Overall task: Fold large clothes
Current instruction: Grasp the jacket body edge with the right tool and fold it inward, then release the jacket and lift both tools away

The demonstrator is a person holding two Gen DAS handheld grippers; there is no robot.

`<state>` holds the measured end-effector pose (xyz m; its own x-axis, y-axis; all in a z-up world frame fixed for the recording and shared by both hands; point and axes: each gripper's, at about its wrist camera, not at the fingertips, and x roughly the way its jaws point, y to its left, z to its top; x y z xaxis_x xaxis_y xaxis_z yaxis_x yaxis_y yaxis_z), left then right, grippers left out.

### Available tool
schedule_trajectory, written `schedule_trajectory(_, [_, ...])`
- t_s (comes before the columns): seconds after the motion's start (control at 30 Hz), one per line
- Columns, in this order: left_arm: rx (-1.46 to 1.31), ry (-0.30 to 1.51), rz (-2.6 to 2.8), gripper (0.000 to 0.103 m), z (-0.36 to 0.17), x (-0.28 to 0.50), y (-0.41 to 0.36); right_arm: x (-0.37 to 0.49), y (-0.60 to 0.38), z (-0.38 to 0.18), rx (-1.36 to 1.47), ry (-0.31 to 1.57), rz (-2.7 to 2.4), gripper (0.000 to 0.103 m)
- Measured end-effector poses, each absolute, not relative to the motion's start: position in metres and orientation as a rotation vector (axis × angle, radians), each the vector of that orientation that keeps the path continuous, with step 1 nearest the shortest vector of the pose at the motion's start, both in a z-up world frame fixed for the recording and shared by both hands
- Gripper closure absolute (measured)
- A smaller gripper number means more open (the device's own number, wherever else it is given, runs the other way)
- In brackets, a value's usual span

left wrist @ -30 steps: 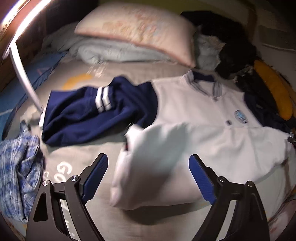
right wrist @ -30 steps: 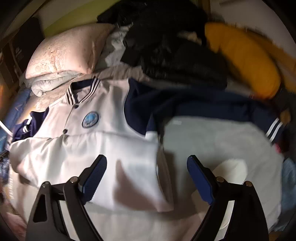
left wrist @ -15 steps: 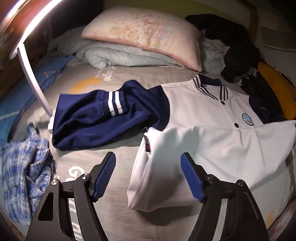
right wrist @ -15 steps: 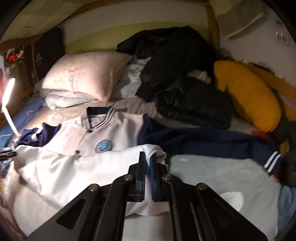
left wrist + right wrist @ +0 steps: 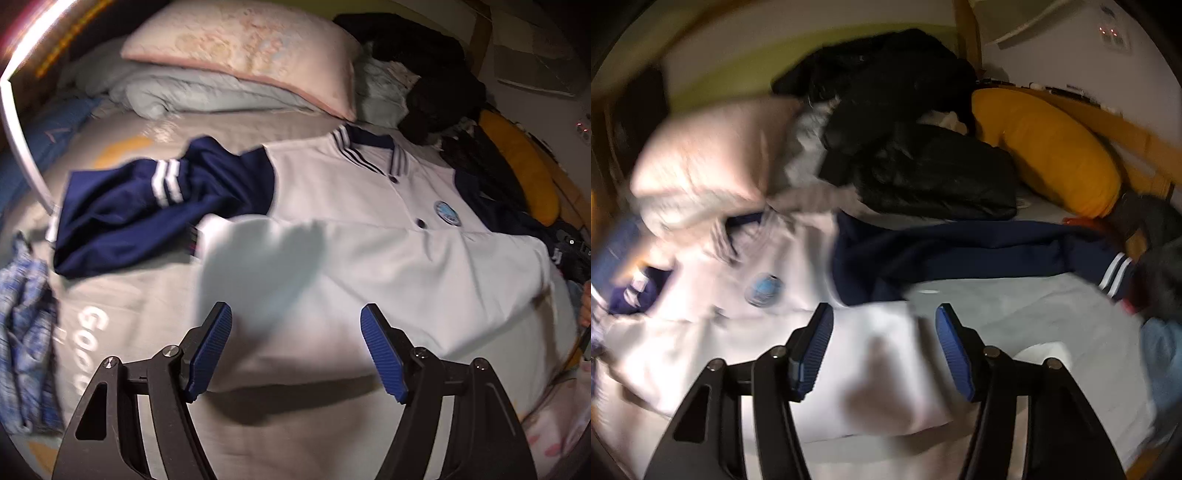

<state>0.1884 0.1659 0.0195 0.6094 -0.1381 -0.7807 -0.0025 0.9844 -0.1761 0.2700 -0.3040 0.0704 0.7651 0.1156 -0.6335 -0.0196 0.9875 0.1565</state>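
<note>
The left gripper has its jaws spread wide with nothing gripped, hovering over the folded-up white hem of the jacket. The right gripper has jaws opening — the hem's corner lies below, pads clear of it. The jacket lies face-up on the bed, collar far, one navy sleeve bunched left, the other stretched right toward a yellow cushion.

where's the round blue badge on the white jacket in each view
Left wrist: round blue chest badge, right of centre, beside the button line.
Right wrist: same badge, blurred, left of centre, above the left finger.
Shared landmark: yellow-orange cushion, on the right side in both.
</note>
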Motion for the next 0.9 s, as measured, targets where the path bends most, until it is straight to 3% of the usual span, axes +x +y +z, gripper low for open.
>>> schedule_trajectory(0.03, [-0.166,0.922,-0.088,0.032,0.019,0.190,0.161,0.269,-0.298,0.069,0.156,0.721,0.145,0.033])
schedule_trajectory(0.17, [-0.128,0.944,-0.107,0.032,0.012,0.192,0.142,0.280,-0.266,0.043,0.094,0.852,0.298,0.032])
schedule_trajectory(0.2, [-0.118,0.954,-0.102,0.032,0.009,0.193,0.139,0.285,-0.257,0.031,0.056,0.900,0.304,0.035])
schedule_trajectory(0.27, [-0.094,0.978,-0.080,0.032,0.002,0.197,0.134,0.295,-0.247,0.010,-0.007,0.970,0.280,0.059])
schedule_trajectory(0.37, [-0.085,1.047,-0.027,0.032,-0.017,0.204,0.134,0.307,-0.241,-0.018,-0.109,1.079,0.224,0.077])
schedule_trajectory(0.5, [-0.060,1.138,0.004,0.029,-0.048,0.207,0.137,0.299,-0.248,-0.026,-0.113,1.117,0.225,0.077])
schedule_trajectory(0.77, [-0.090,1.131,0.000,0.028,-0.046,0.200,0.143,0.293,-0.260,-0.024,-0.017,1.150,0.288,0.078])
schedule_trajectory(0.9, [-0.091,1.098,0.005,0.030,-0.038,0.201,0.139,0.312,-0.260,-0.024,0.032,1.062,0.239,0.086])
